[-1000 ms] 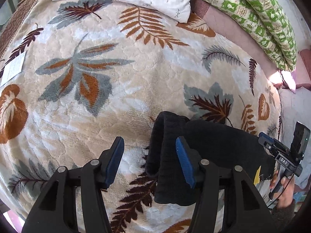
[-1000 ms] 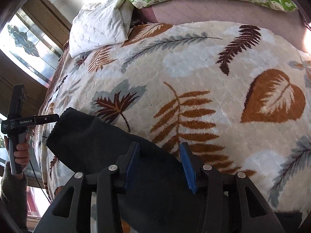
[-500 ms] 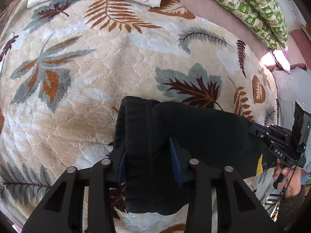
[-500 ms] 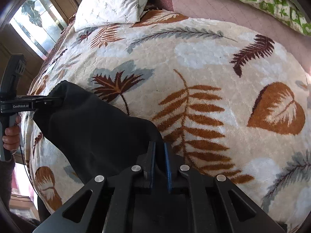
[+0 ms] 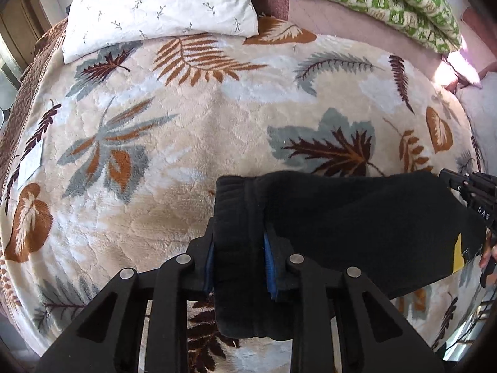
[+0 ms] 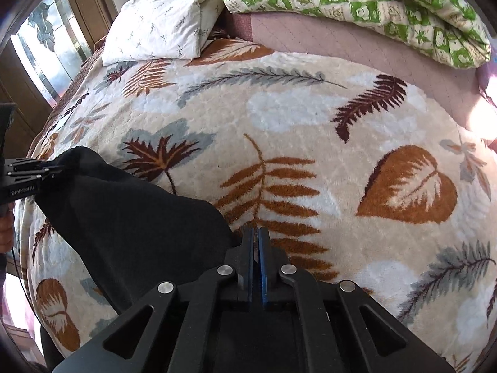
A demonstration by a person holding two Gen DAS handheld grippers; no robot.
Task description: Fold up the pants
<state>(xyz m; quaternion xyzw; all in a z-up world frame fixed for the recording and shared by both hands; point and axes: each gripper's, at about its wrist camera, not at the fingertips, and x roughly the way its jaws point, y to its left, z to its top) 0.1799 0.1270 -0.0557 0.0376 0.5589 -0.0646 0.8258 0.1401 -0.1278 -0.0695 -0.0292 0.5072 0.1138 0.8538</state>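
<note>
Black pants (image 5: pixel 341 217) lie folded on a leaf-patterned blanket (image 5: pixel 186 124), held between both grippers. My left gripper (image 5: pixel 237 248) is shut on the thick ribbed waistband end (image 5: pixel 236 205), which fills the gap between its blue pads. At the right edge of the left wrist view the right gripper (image 5: pixel 447 183) clamps the other end. In the right wrist view my right gripper (image 6: pixel 257 239) is shut on the edge of the pants (image 6: pixel 130 217), pads nearly touching. The left gripper (image 6: pixel 52 168) pinches the far end there.
A white pillow (image 5: pixel 161 6) and a green patterned quilt (image 5: pixel 372 0) lie at the head of the bed. A pink sheet (image 6: pixel 341 49) shows beyond the blanket (image 6: pixel 310 124). A window (image 6: pixel 46 46) stands at the left. A hand (image 6: pixel 6 227) shows at the frame edge.
Both grippers went from open to shut on the pants. The left one slid right onto the waistband, and both ends of the pants have lifted.
</note>
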